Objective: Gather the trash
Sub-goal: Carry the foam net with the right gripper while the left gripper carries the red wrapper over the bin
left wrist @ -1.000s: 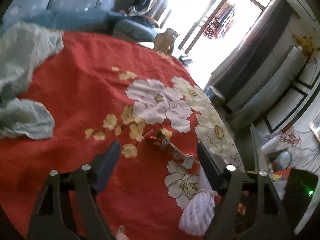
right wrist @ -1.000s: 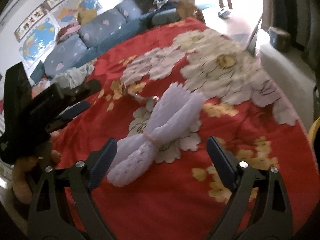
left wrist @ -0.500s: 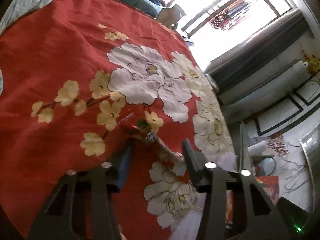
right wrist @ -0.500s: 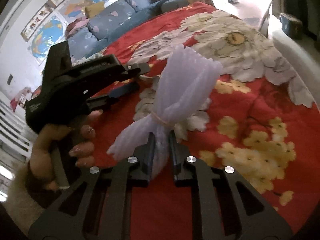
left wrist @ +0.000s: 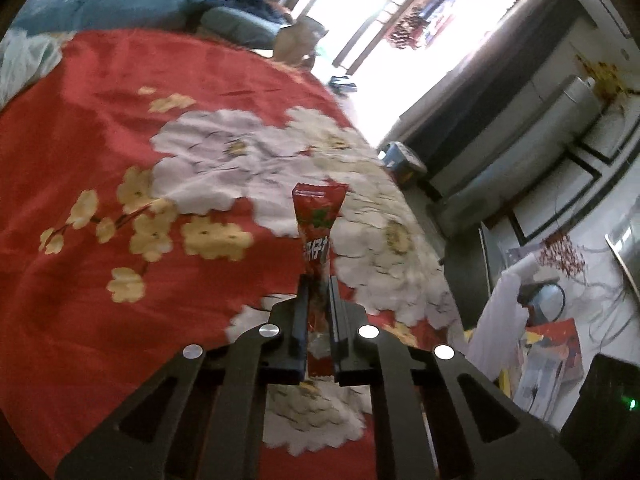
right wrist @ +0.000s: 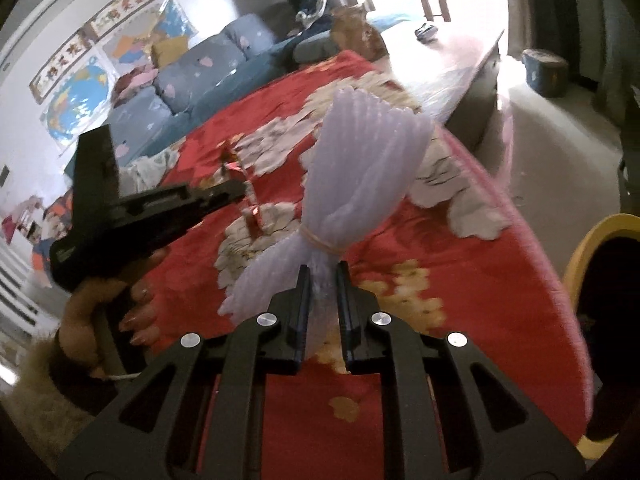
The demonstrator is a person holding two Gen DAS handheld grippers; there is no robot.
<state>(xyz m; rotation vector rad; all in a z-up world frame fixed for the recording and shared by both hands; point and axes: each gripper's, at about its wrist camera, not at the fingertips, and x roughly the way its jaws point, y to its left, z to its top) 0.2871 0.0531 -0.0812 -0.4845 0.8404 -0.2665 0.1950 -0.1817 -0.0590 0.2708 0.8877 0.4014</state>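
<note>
Red snack wrapper (left wrist: 318, 240) is pinched in the left gripper (left wrist: 319, 300); its two fingers are squeezed tight on the wrapper's lower part & the rest sticks straight up, off the cloth. In the right wrist view that same gripper (right wrist: 236, 190) shows at the left w/ the wrapper (right wrist: 244, 192) hanging from its tip, a hand (right wrist: 108, 320) around its handle. The right gripper (right wrist: 323, 280) is closed tight on a white foam net (right wrist: 344, 200), just below the rubber band (right wrist: 320, 242) around its middle. The net fans out wide above the band. Under both is a red tablecloth (left wrist: 100, 280) w/ big white & yellow flowers. A blue sofa (right wrist: 192, 76) is behind it. A yellow bin (right wrist: 592, 248) is at the right edge.
</note>
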